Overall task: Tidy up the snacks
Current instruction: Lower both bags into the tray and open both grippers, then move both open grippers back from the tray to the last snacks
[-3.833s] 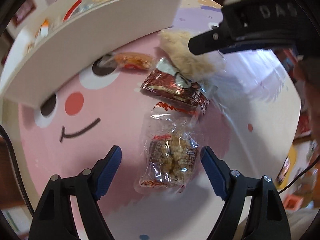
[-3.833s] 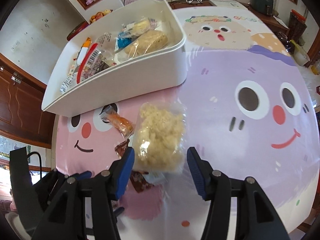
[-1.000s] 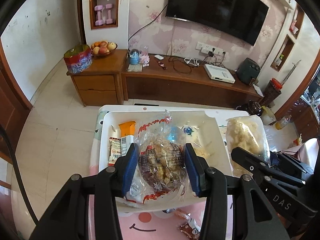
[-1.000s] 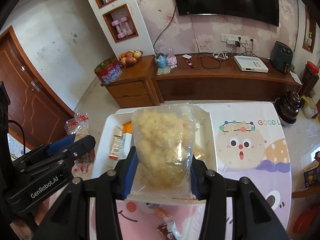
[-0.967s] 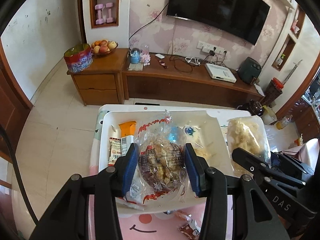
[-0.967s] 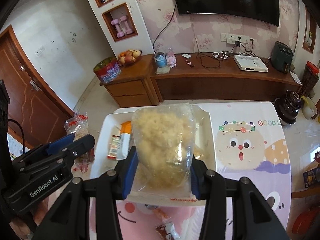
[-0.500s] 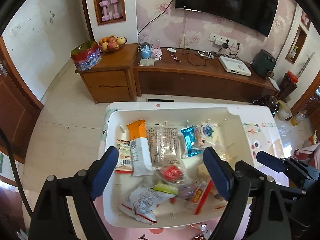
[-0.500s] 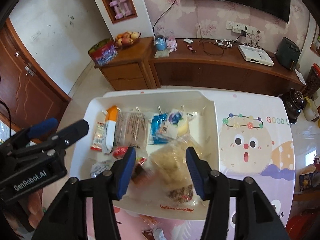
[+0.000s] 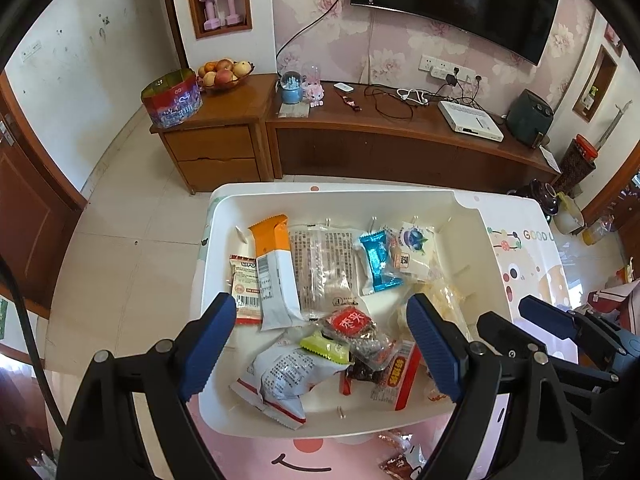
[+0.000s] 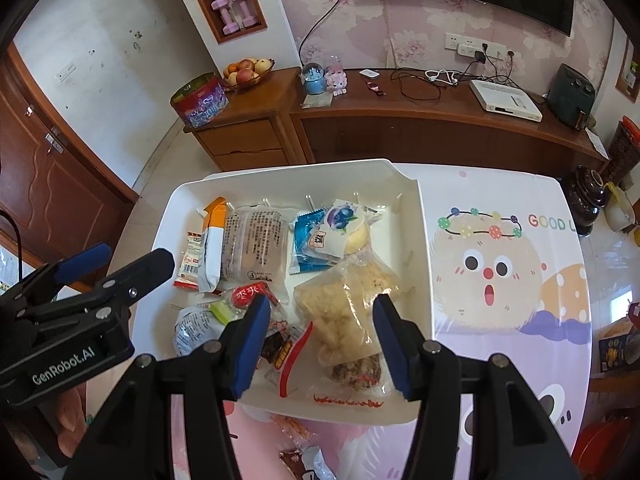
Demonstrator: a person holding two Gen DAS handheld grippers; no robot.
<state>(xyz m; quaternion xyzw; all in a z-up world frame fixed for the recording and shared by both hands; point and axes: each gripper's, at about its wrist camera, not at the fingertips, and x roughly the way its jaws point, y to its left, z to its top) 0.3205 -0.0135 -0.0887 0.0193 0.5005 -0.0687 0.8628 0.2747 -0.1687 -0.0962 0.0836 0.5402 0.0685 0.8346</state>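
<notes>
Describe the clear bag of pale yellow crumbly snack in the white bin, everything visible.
The clear plastic bag of pale yellow crumbly snack lies flat in the white plastic bin, near its right wall. Crinkled film, sealed, lumpy contents. Its near end overlaps a clear packet of brown clusters. The right gripper hovers open above, not touching.

A home living room: a wall-mounted television point(image 9: 456, 4) hangs above a long wooden cabinet point(image 9: 400, 140), a fruit bowl point(image 9: 224, 74) at its left end.
</notes>
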